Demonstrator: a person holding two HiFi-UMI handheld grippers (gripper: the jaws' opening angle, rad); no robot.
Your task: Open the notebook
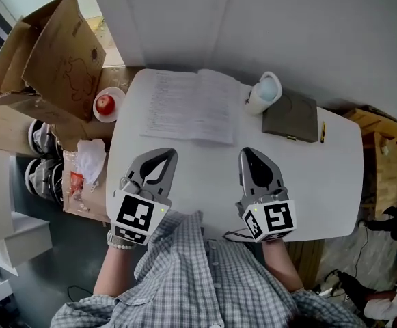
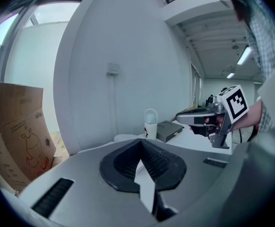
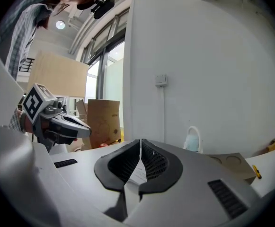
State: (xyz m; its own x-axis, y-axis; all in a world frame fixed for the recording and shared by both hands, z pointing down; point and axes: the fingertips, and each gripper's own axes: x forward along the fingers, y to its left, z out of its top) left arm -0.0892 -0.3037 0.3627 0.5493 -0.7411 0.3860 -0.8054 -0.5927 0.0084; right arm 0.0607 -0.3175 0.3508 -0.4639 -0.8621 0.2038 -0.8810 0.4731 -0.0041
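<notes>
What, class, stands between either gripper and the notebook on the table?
Nothing visible does. Only bare table lies between the left gripper, the right gripper and the open notebook; the bottle and the apple bowl stand off to its sides.

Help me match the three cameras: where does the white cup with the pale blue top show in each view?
Head view: the white cup stands upper centre, just right of the open notebook.
Left gripper view: just right of centre, before the white wall.
Right gripper view: right of centre, before the wall.
Shared landmark: the cardboard box.
</notes>
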